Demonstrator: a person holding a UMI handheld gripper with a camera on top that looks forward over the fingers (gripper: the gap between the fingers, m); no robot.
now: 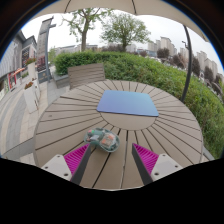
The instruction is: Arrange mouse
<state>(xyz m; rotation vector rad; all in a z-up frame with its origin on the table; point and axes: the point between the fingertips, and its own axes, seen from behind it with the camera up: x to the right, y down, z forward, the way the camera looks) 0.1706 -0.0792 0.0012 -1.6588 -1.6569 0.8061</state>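
A small grey-green mouse (101,139) lies on a round slatted wooden table (60,118), near its front edge. It rests on the slats just ahead of my left finger and a little inside it. A blue rectangular mouse mat (128,103) lies flat near the table's middle, well beyond the mouse. My gripper (112,160) is open, its magenta pads (76,157) set wide apart, and only bare wood lies between them. The mouse touches neither finger that I can see.
A wooden bench (86,73) stands behind the table on the left. A green hedge (160,72) runs behind and along the right side. Paved ground (18,105) lies to the left, with trees and buildings far off.
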